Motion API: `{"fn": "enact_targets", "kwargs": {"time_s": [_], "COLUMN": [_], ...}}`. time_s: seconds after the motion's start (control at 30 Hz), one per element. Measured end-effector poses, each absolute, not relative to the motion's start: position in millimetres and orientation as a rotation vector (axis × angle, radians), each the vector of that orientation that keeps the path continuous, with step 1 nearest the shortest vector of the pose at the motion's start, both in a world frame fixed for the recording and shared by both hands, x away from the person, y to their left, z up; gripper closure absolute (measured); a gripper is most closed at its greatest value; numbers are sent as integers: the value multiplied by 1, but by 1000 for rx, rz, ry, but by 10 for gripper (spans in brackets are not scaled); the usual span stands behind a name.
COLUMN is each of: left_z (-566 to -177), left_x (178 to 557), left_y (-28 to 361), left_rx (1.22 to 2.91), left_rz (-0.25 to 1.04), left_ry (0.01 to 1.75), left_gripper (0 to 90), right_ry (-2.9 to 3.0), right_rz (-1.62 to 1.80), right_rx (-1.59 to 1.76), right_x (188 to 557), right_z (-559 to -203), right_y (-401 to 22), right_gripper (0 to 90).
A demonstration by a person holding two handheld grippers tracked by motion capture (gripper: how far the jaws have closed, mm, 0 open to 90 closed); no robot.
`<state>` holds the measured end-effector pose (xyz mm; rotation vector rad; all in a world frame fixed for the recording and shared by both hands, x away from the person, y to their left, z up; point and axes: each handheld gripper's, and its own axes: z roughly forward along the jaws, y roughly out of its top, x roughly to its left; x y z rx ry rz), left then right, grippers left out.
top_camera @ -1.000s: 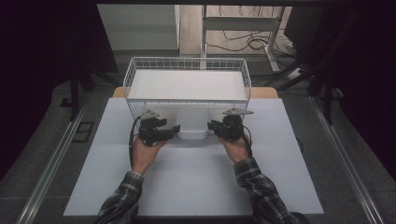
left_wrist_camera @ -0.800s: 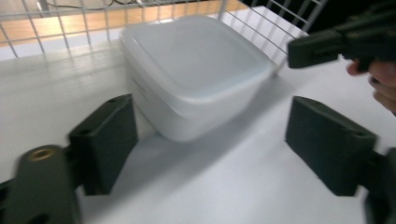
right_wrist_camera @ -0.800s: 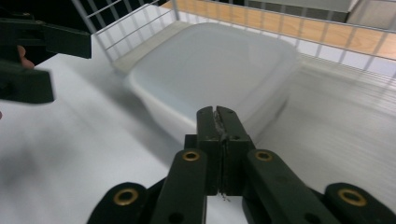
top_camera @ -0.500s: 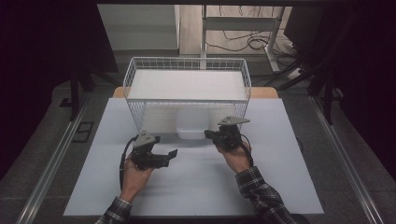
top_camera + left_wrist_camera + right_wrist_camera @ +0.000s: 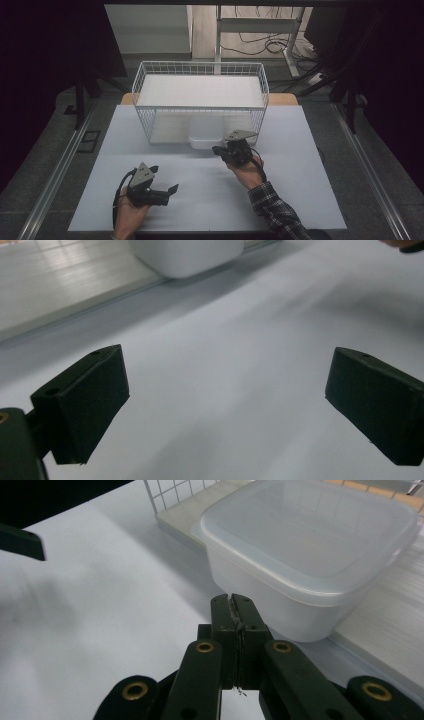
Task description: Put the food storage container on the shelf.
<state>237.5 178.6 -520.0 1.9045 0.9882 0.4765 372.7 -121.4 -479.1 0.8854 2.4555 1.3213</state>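
The lidded plastic box (image 5: 310,555) sits straight ahead of the right gripper (image 5: 234,602), whose jaws are clenched tight together with nothing between them, their tips just short of the box's near wall and below its rim; whether they touch the wall I cannot tell. From above, the box (image 5: 206,134) pokes out through the front of the wire basket (image 5: 145,95) onto the white table (image 5: 300,200), and the right gripper (image 5: 220,150) is right beside its near right corner, clearly the closer of the two. The left gripper (image 5: 172,190) lies well apart from the box, down toward the person's side, its jaws having just been opening and now spread wide with only bare table between them. In the left gripper view the box (image 5: 187,257) is far ahead and a little left of the gap between the jaws, cut off by the top edge. The box looks about square, so no long axis stands out. Its back half is blurred behind the basket's wires, and its contents cannot be made out through the cloudy lid.
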Motion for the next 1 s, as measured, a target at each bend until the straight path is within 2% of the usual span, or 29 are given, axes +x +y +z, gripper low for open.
{"fn": "enact_targets", "kwargs": {"time_s": [0.33,0.73,1.0], "left_z": [-522,-525,-526], "left_x": [228,228,230], "left_y": [186,180,182], "left_rx": [1891,1929,1913], "left_rz": [510,530,487], "left_ry": [1001,966,982], "left_gripper": [38,38,52], "right_ry": [2476,2467,2449], "right_rz": [1250,1211,1214], "right_rx": [895,902,933], "right_x": [391,408,422], "right_z": [-496,-495,-495], "right_y": [-101,-91,-87], "right_gripper": [886,888,888]}}
